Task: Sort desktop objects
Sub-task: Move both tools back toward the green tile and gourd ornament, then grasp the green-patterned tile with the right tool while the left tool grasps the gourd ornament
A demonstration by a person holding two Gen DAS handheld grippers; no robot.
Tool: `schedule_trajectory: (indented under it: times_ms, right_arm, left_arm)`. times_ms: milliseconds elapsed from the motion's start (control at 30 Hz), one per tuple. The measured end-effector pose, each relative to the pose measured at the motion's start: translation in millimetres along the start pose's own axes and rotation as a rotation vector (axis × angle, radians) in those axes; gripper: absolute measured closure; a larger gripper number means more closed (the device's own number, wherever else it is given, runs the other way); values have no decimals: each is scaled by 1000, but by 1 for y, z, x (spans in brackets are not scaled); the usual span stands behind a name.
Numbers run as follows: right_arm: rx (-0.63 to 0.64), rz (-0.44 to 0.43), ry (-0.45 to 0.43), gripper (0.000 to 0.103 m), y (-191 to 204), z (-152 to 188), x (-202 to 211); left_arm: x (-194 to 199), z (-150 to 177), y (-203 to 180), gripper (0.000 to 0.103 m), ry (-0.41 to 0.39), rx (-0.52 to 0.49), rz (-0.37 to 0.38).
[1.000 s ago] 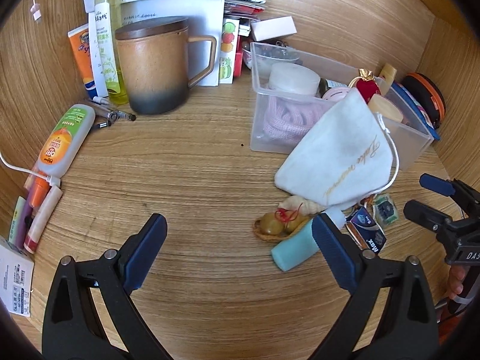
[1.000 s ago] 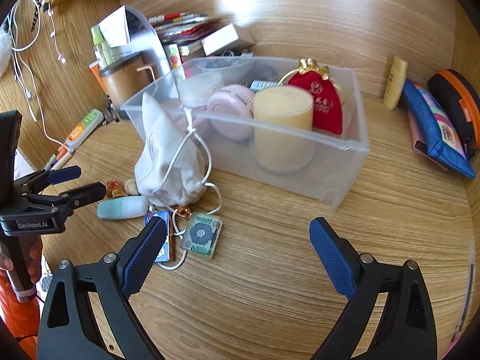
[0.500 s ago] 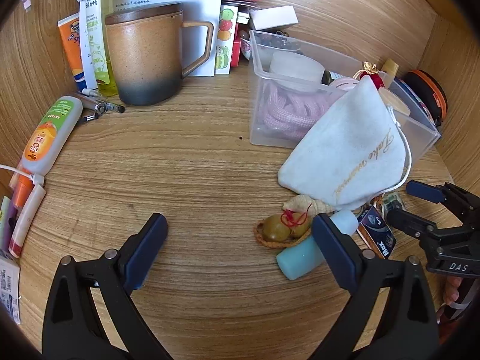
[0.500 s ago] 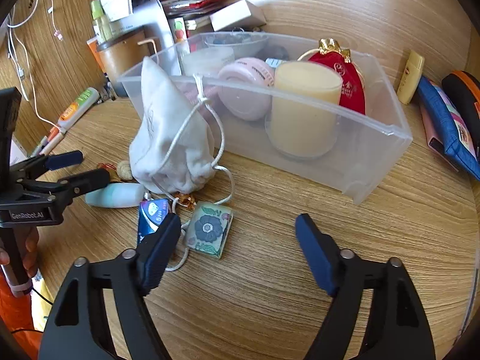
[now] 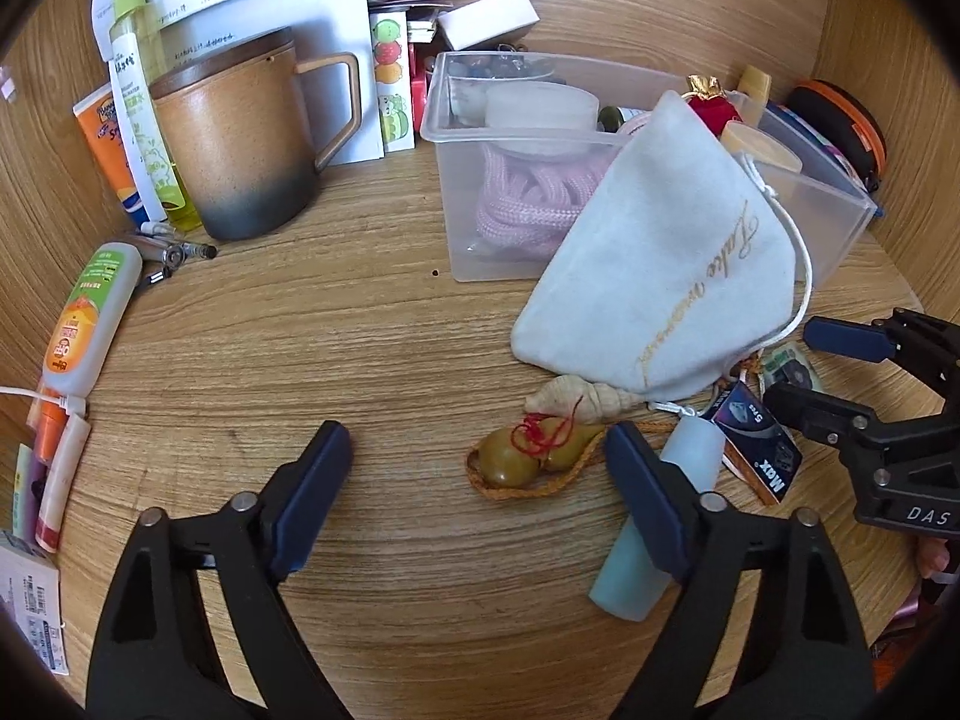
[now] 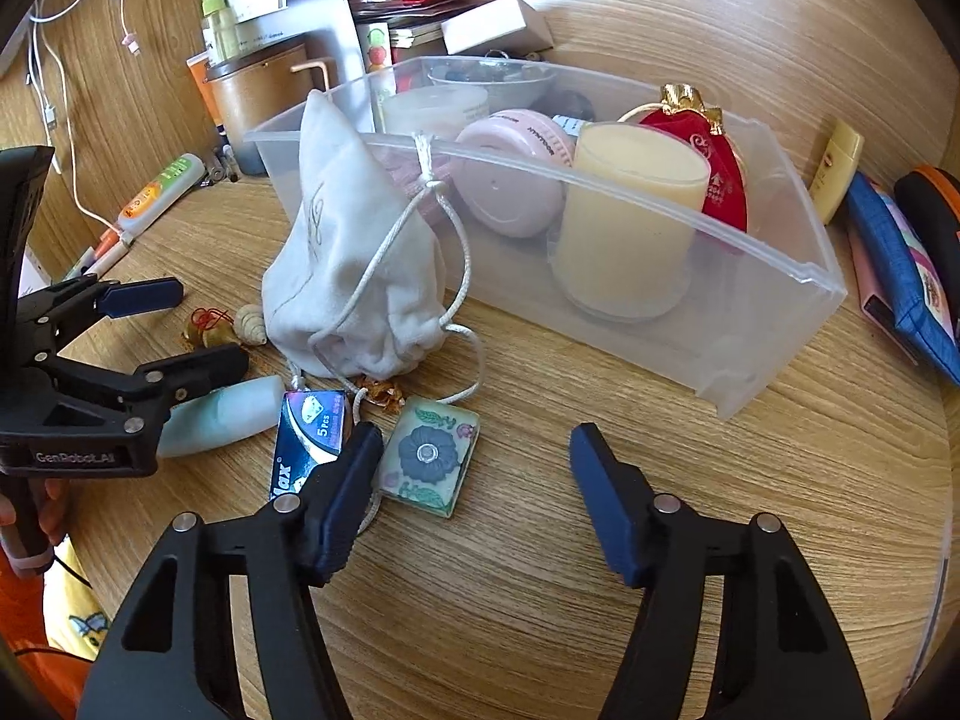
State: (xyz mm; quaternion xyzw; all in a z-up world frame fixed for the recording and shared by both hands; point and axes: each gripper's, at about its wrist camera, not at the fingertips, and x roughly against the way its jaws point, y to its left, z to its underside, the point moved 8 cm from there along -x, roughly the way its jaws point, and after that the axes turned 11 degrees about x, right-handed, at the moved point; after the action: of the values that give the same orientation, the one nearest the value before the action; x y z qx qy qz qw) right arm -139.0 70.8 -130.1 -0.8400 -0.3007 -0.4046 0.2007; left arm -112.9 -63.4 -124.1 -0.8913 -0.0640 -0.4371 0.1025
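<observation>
leaning against the front wall of the clear plastic bin: white drawstring pouch. lying just in front of the pouch: gourd charm, spiral shell, pale blue tube, small blue packet, floral square tile. closing over the charm with nothing pressed yet: left gripper. closing beside the tile, gripping nothing, left pad just touching the tile's edge: right gripper. standing left of the bin: brown mug.
</observation>
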Motion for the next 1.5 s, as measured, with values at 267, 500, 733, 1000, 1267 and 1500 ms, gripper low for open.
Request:
schedule_trajectory:
  times_ms: [267,500,733,1000,1267,1500]
  right_arm:
    - [6,2,-5,50,1,0,0]
    - [8,9,-4,58,0,1,1]
    - [-7,1,-10,72,-5,2,2]
    - [-51,-33,-17,79,-12,4,2]
    - [-64,-34,-28,81,-14,5,6]
    - [-68,-17,-52,81,-19,3,14]
  left_arm:
    - [5,-1,-1,42,-29,3,2]
    - [8,0,0,54,-40,-7,4]
    - [11,2,-5,71,-34,-21,26]
    - [14,0,-7,78,-18,34,113]
    - [17,-1,-6,85,-25,34,112]
    - [22,-5,-7,85,-47,40,117]
